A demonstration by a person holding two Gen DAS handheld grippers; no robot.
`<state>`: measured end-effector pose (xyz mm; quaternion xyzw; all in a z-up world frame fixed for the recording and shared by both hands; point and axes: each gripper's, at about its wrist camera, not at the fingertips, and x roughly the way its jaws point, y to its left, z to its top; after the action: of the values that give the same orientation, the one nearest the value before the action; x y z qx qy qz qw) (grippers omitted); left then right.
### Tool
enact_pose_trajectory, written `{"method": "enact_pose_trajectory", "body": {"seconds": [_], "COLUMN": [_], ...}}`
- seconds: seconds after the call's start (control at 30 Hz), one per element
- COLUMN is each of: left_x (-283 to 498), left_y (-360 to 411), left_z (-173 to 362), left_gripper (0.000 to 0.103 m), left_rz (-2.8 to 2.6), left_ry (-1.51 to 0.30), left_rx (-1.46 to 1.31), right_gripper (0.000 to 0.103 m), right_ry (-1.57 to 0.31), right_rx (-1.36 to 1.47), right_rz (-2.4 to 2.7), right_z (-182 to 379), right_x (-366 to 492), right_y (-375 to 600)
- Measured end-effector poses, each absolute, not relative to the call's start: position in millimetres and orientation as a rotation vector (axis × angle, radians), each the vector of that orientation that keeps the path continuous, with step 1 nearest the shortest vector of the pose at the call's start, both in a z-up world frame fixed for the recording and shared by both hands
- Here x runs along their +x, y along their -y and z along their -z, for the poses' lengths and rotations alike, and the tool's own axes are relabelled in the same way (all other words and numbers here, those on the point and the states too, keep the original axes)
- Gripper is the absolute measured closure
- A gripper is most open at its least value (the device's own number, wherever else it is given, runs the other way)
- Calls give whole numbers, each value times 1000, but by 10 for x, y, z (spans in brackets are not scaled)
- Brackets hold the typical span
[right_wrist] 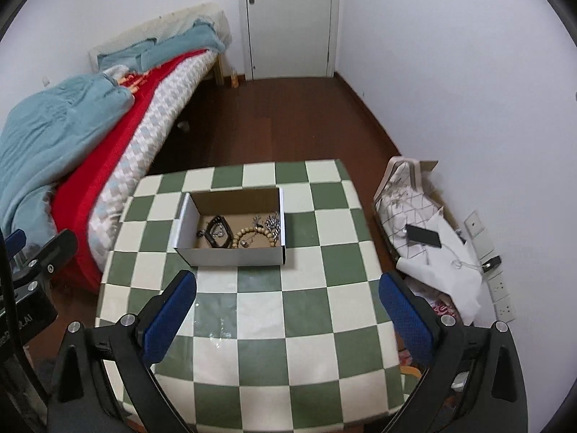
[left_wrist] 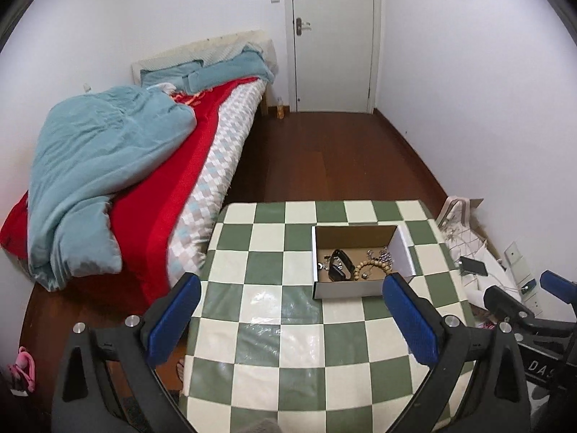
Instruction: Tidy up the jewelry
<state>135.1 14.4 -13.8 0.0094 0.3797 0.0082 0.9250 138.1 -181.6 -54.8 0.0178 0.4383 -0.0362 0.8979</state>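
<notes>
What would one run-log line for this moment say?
left gripper: open, empty | right gripper: open, empty | jewelry: inside box | box: on checkered table

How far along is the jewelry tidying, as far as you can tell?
It looks nearly done: the black band, the bead bracelet and the silver pieces all lie inside the cardboard box. The left gripper and right gripper are open and hold nothing. No jewelry shows on the checkered table.
</notes>
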Motion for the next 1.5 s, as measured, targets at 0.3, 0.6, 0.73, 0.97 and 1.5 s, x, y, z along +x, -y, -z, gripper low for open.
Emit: {"method": "enact_pose_trajectory", "body": {"seconds": [0.3,0.6,0.73,0.97,1.5], "left_x": [965,985,1031,1060,1116], "left_y": [-189,-256,-260,-252,-245], "left_z": [-338,-569,-585,-564,-604], "left_gripper": [0,0,0,0,0], "left_rz": [-12,-37,-47,-47,-69], "left_ry": [-787,-809,-813,-821,-811], "left_rx": [15,-7,-4,-1,-16], "right_gripper": [1,1,1,0,0], "right_ry": [-854,-887,-884,-886,-898], "right_rx": [7,-9,-27,-40,-23], "right_rz": [65,46,36,37,19], "right_z": [-142,-492,-612,-682,-628], "right_x": [858,819,877,986,1128], "right_y": [1749,1749,1719,1694,1683]}}
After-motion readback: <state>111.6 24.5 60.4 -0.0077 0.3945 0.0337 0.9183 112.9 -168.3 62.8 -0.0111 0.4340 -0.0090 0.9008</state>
